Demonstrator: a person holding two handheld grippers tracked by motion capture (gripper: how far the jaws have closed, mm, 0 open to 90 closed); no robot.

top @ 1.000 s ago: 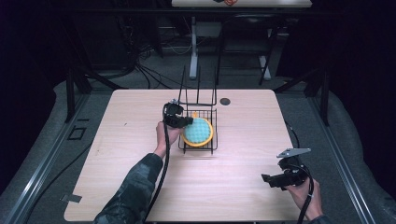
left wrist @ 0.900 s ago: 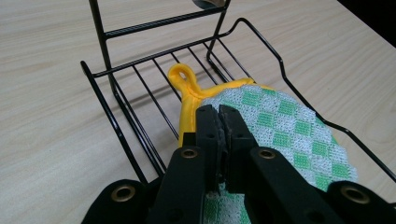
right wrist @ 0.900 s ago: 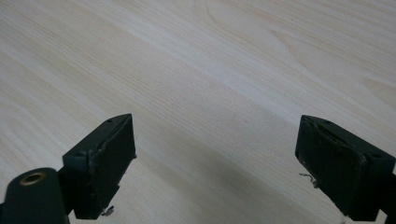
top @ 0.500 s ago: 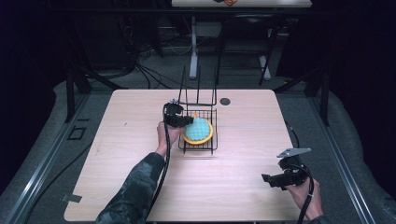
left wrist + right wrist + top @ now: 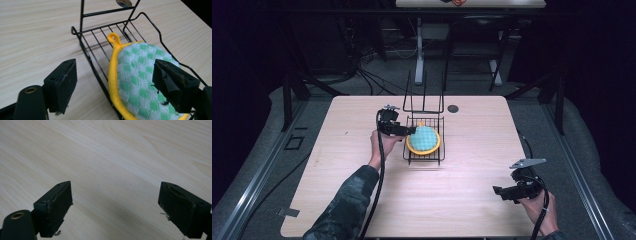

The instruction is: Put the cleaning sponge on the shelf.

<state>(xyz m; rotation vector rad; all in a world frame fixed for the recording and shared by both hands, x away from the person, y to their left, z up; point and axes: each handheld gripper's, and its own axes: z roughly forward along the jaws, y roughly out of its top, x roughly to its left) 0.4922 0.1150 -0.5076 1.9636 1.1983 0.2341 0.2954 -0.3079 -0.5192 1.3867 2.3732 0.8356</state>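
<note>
Fingers of my left gripper (image 5: pixel 113 85) stay wide astride the pot holder (image 5: pixel 145 80), which lies unmoved in the wire rack (image 5: pixel 98 45); no grasp yet. Right gripper (image 5: pixel 117 210) idles wide over bare bench (image 5: pixel 105 150).

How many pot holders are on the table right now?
1. The pot holder lies in the black wire rack at mid-table, beside the open left tool. None seen elsewhere.

The pot holder (image 5: pixel 147 82) was green-and-white checked with yellow trim; the wire rack (image 5: pixel 100 32) was black, the bench (image 5: pixel 362 125) pale wood-grain, the jaws black.
</note>
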